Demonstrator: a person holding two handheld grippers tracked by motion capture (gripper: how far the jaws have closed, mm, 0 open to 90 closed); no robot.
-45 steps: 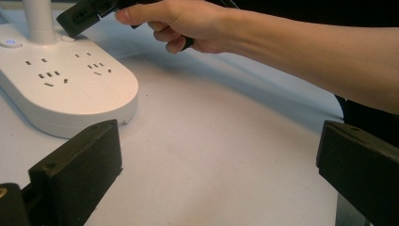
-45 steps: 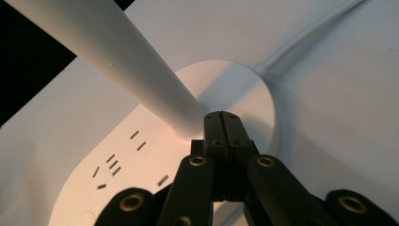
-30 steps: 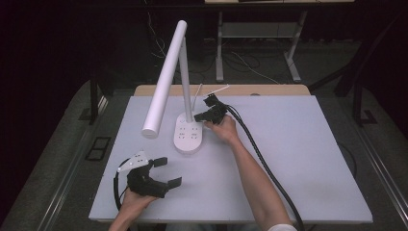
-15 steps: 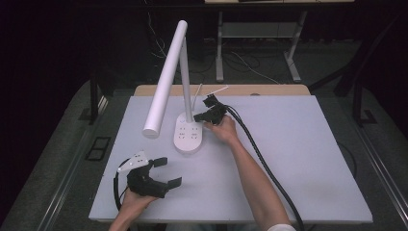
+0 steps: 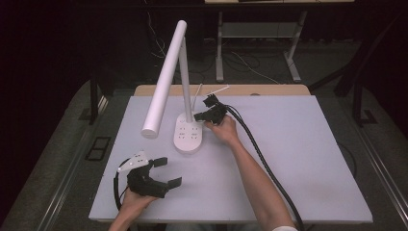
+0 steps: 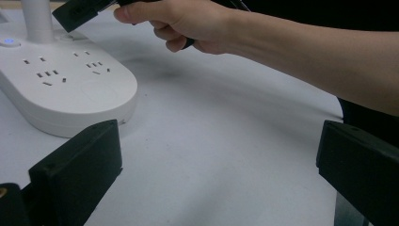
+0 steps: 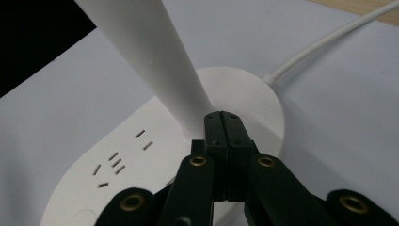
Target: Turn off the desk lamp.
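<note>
While the right tool (image 5: 201,115) has its jaws pressed together with nothing between them, its tip sits at the foot of the desk lamp's stem (image 7: 164,61), on or just above the white base (image 5: 188,137); whether it actually touches the surface cannot be told. That base, which carries rows of sockets, stands on the counter (image 5: 298,144) toward the far left of its middle, with the long lamp head (image 5: 163,79) slanting down to the left above it. A small blue light (image 6: 8,41) glows on the base near the stem in the left gripper view, so the work looks to be at the pressing stage: the tip is placed at the control end, and what remains, as far as I can judge, is confirming the press and drawing back. The left tool (image 5: 166,171) lies spread wide and empty near the front left edge, well apart from the lamp. A white cable (image 7: 329,40) leaves the back of the base. The counter is a pale matte sheet over a wooden top, bare apart from the lamp; beyond it the room is dark, with metal desk legs (image 5: 219,48) and loose cables on a grey floor.
</note>
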